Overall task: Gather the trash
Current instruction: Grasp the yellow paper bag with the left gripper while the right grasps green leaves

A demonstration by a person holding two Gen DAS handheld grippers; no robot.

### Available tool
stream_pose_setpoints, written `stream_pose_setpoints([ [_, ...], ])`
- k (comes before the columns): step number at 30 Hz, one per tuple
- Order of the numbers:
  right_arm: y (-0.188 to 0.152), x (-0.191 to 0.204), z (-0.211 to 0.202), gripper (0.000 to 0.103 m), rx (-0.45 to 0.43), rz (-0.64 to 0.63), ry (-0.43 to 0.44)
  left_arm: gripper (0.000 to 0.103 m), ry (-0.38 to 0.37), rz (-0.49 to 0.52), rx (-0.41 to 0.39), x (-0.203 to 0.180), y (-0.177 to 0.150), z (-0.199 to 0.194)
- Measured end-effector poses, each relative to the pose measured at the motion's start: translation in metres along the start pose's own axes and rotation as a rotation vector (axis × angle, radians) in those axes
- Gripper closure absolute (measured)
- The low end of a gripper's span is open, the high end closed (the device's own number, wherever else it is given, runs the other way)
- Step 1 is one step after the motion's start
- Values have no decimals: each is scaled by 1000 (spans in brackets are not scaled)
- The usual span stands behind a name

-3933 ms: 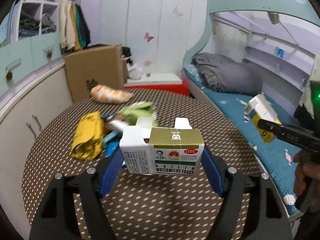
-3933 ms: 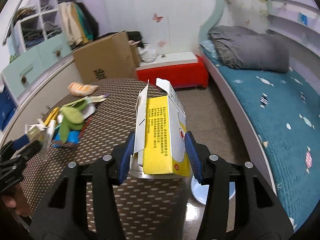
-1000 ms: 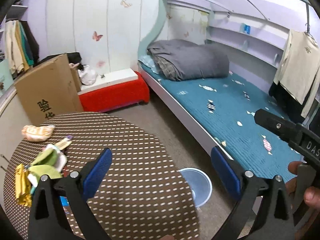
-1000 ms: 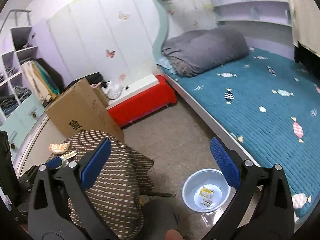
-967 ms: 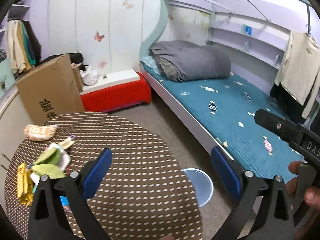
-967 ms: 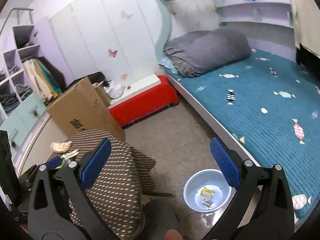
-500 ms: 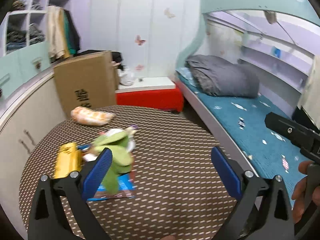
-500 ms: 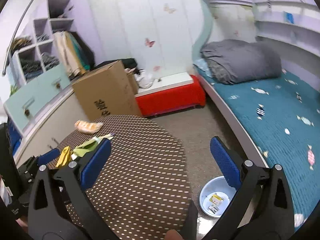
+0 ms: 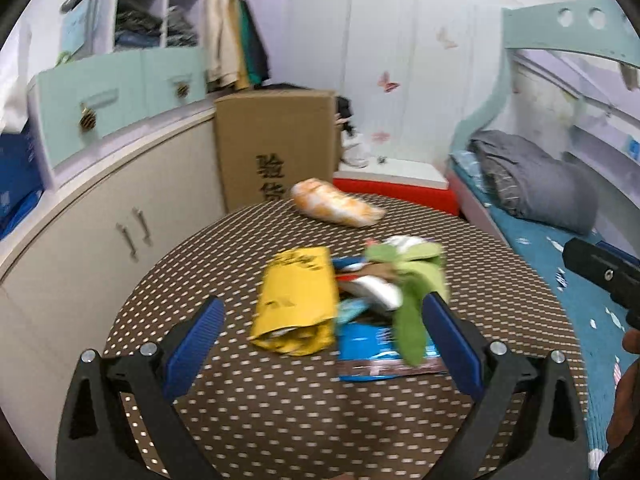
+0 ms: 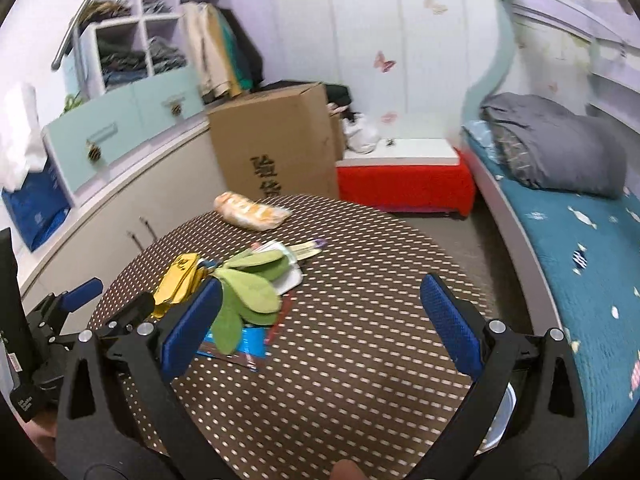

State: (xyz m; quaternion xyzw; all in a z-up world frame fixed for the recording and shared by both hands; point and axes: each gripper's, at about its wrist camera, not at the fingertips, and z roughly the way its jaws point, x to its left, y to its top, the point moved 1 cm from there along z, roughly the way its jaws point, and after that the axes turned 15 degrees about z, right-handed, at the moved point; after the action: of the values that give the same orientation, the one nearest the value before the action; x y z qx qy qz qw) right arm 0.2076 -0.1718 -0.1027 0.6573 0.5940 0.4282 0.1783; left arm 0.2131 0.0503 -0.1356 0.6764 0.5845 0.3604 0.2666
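Hovering over the counter [image 9: 248, 396], both tongs are spread apart and empty, aimed at the trash pile as if lining up the next grab. Left tongs [image 9: 320, 338] frame a yellow packet [image 9: 296, 304] and green wrapper [image 9: 416, 300]; right tongs [image 10: 320, 322] sit farther back. An orange bag [image 9: 336, 202] lies well apart. Only the cardboard box [image 9: 276, 140] shows readable writing: "验货".
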Motion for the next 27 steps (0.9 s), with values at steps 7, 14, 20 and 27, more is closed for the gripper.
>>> stream_pose_setpoints([
  [7, -13, 28, 42, 7, 74, -70, 35, 6, 17, -46, 62, 26, -14, 28],
  [14, -17, 44, 69, 25, 123, -94, 63, 6, -8, -46, 111, 31, -12, 63],
  [20, -21, 54, 88, 35, 162, -109, 99, 6, -46, -25, 166, 28, -8, 93],
  [27, -27, 62, 112, 76, 218, -119, 89, 44, -124, -37, 195, 24, -14, 107],
])
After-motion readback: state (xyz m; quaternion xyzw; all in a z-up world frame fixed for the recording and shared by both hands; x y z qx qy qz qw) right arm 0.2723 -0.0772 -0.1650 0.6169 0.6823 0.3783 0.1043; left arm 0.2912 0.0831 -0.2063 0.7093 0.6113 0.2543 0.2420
